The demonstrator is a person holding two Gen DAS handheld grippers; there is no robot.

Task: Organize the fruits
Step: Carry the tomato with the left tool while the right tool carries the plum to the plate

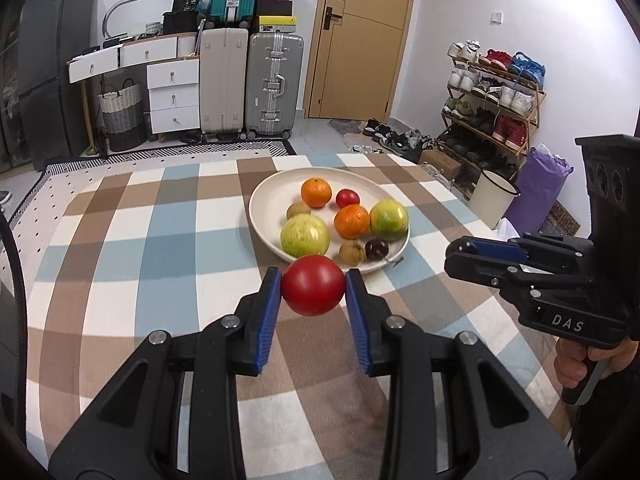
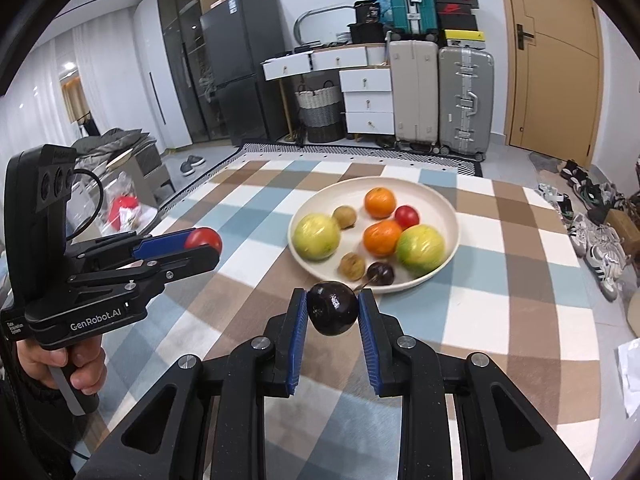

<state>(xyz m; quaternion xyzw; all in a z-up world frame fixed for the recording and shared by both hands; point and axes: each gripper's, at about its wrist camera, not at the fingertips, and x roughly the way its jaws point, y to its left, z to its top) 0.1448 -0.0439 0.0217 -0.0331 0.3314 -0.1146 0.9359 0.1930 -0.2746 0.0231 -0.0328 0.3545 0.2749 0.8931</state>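
Observation:
My left gripper [image 1: 313, 286] is shut on a red tomato [image 1: 313, 290], held above the checked tablecloth just in front of the white plate [image 1: 264, 196]. My right gripper [image 2: 333, 308] is shut on a dark purple fruit [image 2: 333, 314], also held just short of the plate [image 2: 444, 200]. The plate holds two oranges, two green apples, a small red tomato [image 1: 347, 198], brownish small fruits and another dark purple fruit [image 1: 376, 249]. The right gripper shows at the right in the left wrist view [image 1: 464, 250]; the left gripper with the tomato shows at the left in the right wrist view [image 2: 204, 246].
The checked tablecloth [image 1: 160, 240] covers the table. Behind it stand suitcases [image 1: 248, 88], a white drawer unit [image 1: 174, 96], a woven basket [image 1: 122, 116] and a door. A shoe rack [image 1: 492, 96] and a white bin [image 1: 492, 196] stand to the right.

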